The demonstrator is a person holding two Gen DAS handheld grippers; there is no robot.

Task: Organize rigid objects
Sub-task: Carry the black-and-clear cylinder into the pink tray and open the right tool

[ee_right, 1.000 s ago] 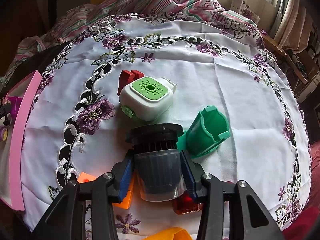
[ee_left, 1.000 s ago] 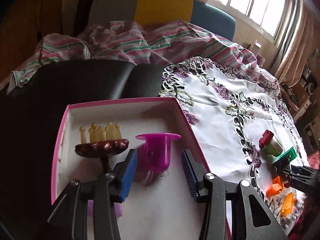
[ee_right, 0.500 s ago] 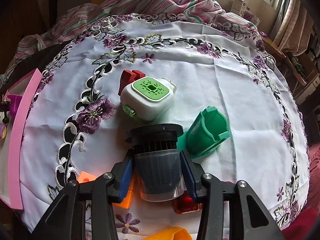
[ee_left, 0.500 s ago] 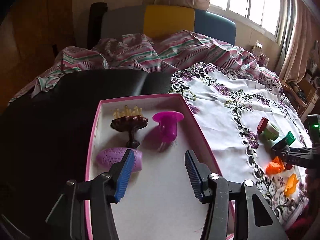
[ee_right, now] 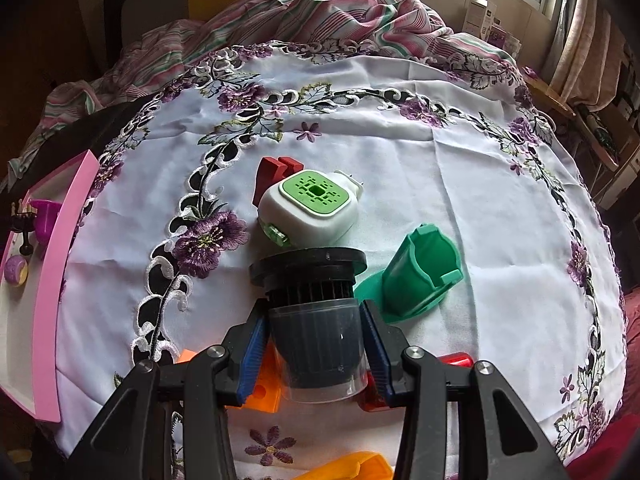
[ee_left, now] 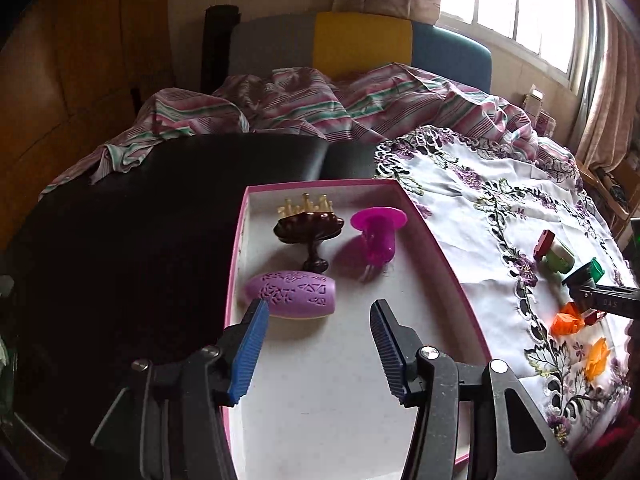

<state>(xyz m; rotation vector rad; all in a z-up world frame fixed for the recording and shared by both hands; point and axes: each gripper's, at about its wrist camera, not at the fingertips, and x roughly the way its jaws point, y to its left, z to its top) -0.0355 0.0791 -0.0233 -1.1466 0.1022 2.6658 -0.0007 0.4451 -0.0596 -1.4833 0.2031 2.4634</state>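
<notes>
- Our left gripper hangs released over the pink box, nothing between its jaws.
- Our right gripper grasps the black filter canister above the embroidered cloth.

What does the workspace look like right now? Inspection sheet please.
Surface: white embroidered floral tablecloth beside a black tabletop.
Job's things: pink-rimmed shallow box holds a magenta plastic cup, a dark brown pedestal dish and a lilac patterned cylinder. On the cloth: white-and-green square device, green plastic holder, orange pieces.
Clutter: striped bedding.
Grippers: left gripper open, empty; right gripper fingers clamp a dark grey ribbed cylinder.
Cables: nothing seen.
Surroundings: window, curtains.
</notes>
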